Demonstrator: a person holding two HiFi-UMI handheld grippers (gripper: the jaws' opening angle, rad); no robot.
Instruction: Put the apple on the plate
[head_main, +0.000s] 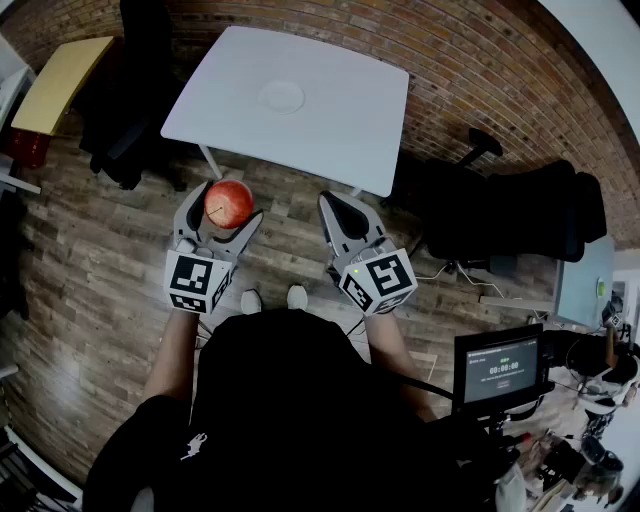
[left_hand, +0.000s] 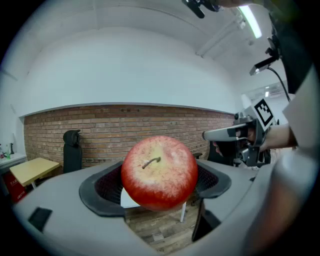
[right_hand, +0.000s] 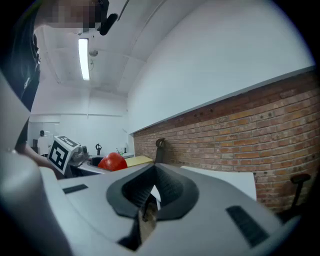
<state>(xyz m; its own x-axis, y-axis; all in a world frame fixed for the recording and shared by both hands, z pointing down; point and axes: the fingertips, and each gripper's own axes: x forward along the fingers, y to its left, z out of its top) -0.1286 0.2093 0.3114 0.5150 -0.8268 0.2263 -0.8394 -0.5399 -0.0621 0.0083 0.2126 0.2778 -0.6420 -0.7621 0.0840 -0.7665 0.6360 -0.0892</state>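
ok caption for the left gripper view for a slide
Left hand-held gripper clamps a red apple before a brick wall

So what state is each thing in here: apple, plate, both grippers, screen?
apple: held in the air, clamped between the left jaws.
left gripper: jaws shut on the apple.
right gripper: jaws shut, empty.
plate: empty, on the white table.
screen: lit.

In the left gripper view the round red apple (left_hand: 159, 171) hides the jaws' inner faces and most of the white square table (left_hand: 127, 200) behind it. In the head view, text on the small black monitor (head_main: 498, 367) at 4 o'clock is too small to read; the edge cuts the yellow wooden desk (head_main: 62, 80) at 10 o'clock.
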